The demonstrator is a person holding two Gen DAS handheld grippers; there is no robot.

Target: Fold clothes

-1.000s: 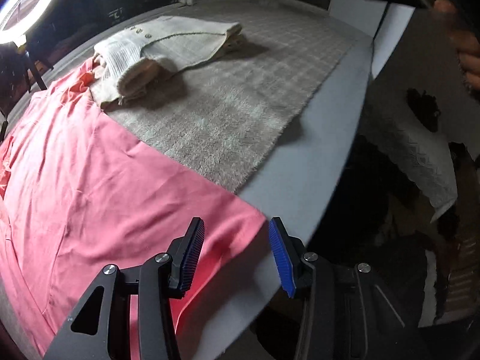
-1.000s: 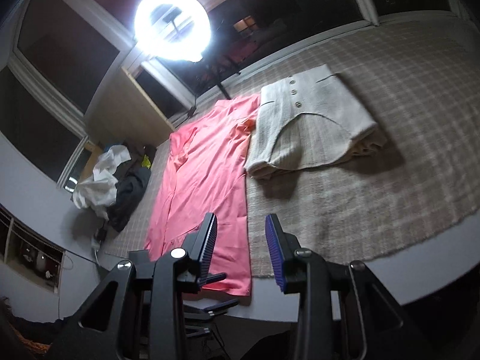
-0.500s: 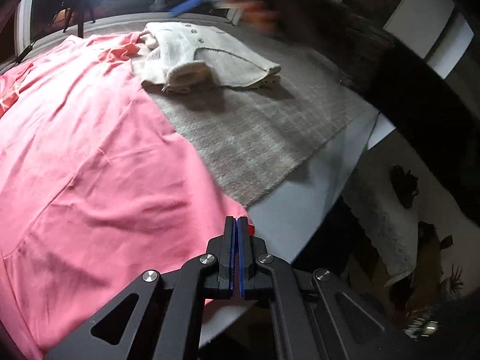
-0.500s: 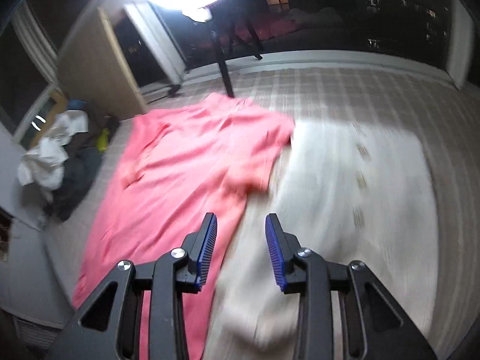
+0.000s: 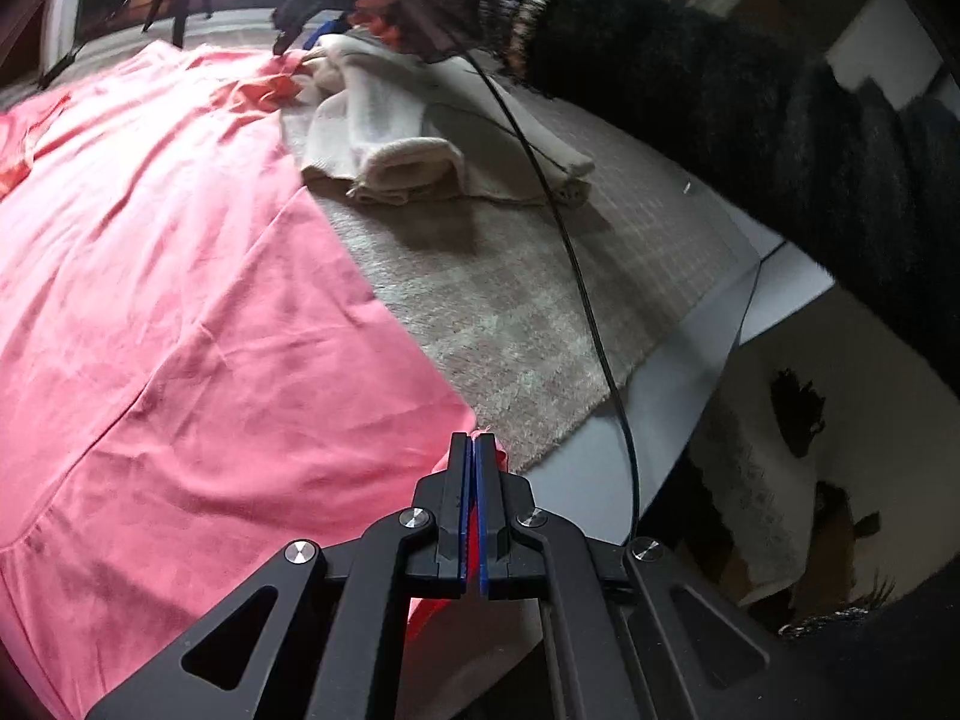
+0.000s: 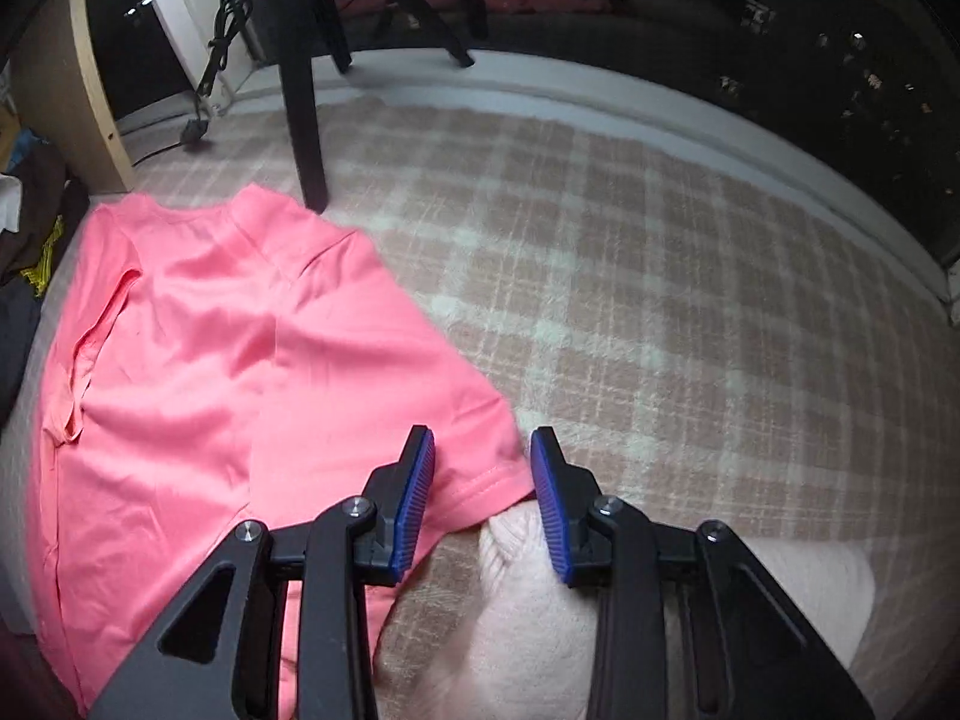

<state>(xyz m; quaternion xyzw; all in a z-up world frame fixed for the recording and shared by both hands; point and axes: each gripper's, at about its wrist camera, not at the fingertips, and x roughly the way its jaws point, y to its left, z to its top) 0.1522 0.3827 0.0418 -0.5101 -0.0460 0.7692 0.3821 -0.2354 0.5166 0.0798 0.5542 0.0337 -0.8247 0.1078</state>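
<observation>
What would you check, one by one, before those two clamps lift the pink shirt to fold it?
1. Left gripper shut on the pink shirt's hem corner: ok, pink cloth shows between the pads.
2. Right gripper around the sleeve edge: not ok yet, its jaws are closing, with the cloth between them but not pinched.
3. Cream sweater clear of the right gripper: not ok, it lies right under the sleeve.
4. Shirt lying flat on the plaid blanket: ok, only light wrinkles.
5. Black cable clear of the shirt: cannot tell.
</observation>
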